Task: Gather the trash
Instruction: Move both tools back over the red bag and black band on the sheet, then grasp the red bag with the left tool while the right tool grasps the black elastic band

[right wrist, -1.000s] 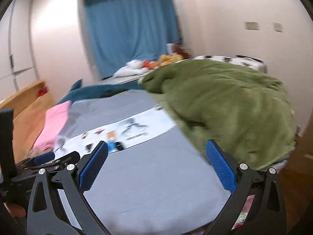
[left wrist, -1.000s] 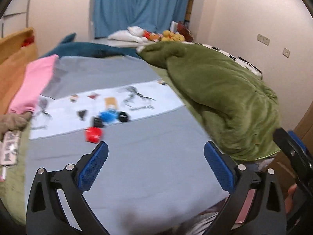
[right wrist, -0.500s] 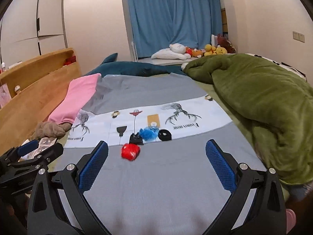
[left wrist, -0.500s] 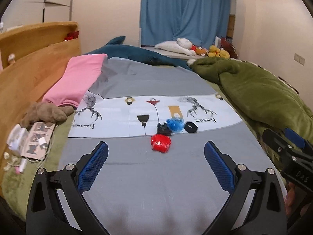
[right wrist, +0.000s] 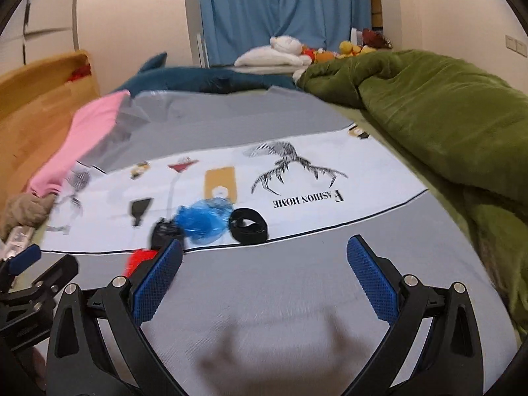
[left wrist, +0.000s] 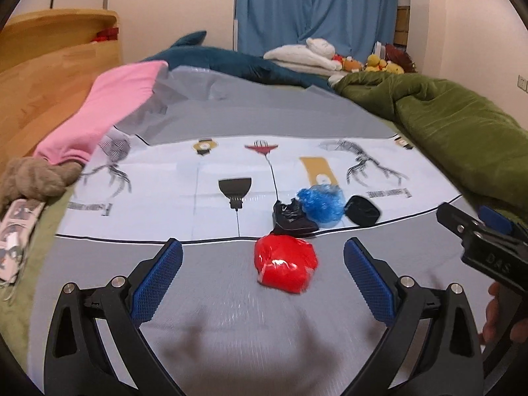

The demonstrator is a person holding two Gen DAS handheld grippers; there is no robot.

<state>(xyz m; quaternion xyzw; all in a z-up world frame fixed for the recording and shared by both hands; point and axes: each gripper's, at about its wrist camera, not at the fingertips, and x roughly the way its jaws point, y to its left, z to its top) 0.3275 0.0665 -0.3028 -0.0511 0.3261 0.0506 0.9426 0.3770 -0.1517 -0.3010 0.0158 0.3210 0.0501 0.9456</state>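
A crumpled red wrapper (left wrist: 285,263) lies on the grey part of the bed cover (left wrist: 231,316), just in front of a black scrap (left wrist: 292,219), a blue plastic wad (left wrist: 320,203) and a black band (right wrist: 248,225) clustered at the white printed strip's edge. The left claw (left wrist: 262,279) hangs wide open and empty with the red wrapper between its fingers' line of sight (not touching either pad). The right claw (right wrist: 264,279), equally wide and empty, hovers just to the right, a green blanket (right wrist: 445,115) beyond it.

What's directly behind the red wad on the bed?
Behind the red wad lies a black crumpled piece, with a blue plastic wad and a black ring to its right. What the blue wad covers is hidden.
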